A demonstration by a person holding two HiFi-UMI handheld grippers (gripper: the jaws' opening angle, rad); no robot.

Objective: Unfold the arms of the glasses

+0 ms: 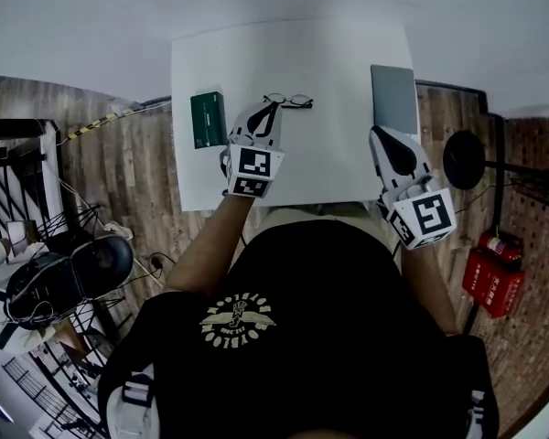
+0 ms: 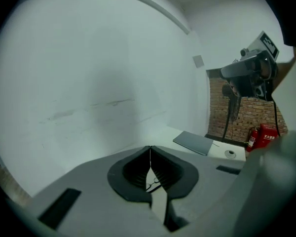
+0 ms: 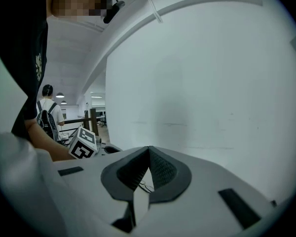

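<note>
On one white table: one pair of glasses, one green box, one grey slab. Above it, two grippers, each with a marker cube.

Glasses near the far edge, between box and slab, long axis running left to right in the head view; too small to tell the facing, possibly with arms folded.

Left gripper just short of the glasses, jaws pressed together on nothing. Right gripper well apart, beside the slab, jaws likewise closed and empty.
</note>
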